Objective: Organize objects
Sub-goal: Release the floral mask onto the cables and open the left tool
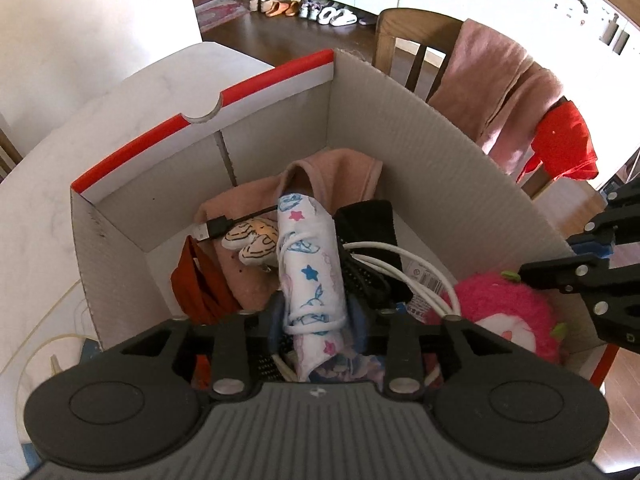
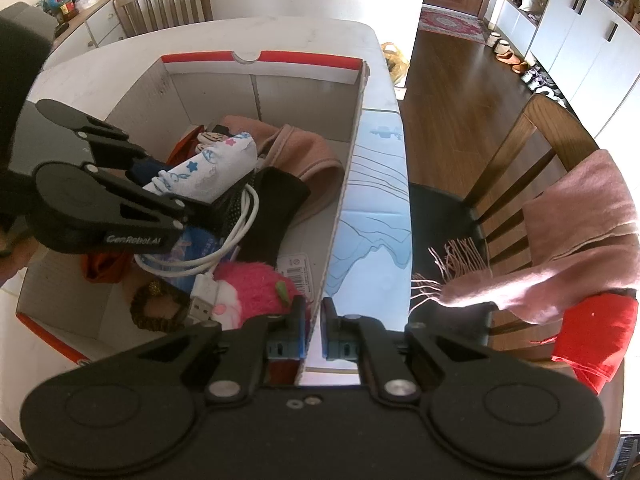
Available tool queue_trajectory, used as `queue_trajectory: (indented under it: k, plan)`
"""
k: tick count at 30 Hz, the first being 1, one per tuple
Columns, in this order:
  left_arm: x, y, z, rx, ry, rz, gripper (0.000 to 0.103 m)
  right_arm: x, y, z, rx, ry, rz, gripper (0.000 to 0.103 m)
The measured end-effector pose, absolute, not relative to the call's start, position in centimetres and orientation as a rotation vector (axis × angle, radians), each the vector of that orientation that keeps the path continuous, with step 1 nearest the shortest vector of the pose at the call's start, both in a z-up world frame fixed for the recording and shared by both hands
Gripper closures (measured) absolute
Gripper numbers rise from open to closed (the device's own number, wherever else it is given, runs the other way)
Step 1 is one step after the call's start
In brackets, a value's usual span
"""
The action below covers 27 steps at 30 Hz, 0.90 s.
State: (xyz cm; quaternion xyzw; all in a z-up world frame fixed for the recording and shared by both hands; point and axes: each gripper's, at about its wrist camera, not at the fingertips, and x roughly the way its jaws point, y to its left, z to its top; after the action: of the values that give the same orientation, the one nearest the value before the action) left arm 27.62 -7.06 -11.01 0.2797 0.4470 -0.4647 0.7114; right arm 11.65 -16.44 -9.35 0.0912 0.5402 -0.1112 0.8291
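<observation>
1. A cardboard box (image 1: pixel 404 120) with a red rim sits on a white surface (image 1: pixel 120 96); it holds mixed things.
2. Left claw (image 1: pixel 316 316) reaches down into the box; its jaws stand narrowly parted around a rolled star-print cloth (image 1: pixel 312 264), pads beside it, not clearly pressing.
3. Right of the cloth lie a black pouch (image 1: pixel 368 216) and a coiled white cable (image 1: pixel 416 268); near right, a pink plush (image 1: pixel 508 308); far side, a peach towel (image 1: pixel 340 172).
4. Right claw (image 2: pixel 314 328) is clamped on the box's right wall; jaws nearly closed on the cardboard edge.
5. A chair (image 2: pixel 520 152) draped with a pink scarf (image 2: pixel 576 232) stands right of the surface.
</observation>
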Motion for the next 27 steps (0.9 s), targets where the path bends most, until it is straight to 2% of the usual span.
queue_trajectory:
  k: [1,3,4,27]
  plan:
    - [27.5,-7.0,-10.9,0.615,0.988,-1.036,0.051,11.7,-16.5,-9.3,0.194,1.146,-0.235,0.097]
    - [27.3,-6.7,-10.5,0.614,0.97,-1.034,0.037,11.6,-16.5,-9.3,0.194,1.146,-0.235,0.097]
    - [27.1,-6.5,-10.2,0.615,0.958,-1.037,0.035,11.7,-16.5,-9.4,0.193,1.146,-0.234,0.097]
    - [25.6,-0.4,-4.8,0.407,0.907,-1.015,0.032,10.7,-16.7,-8.6,0.171,1.123,-0.178,0.095]
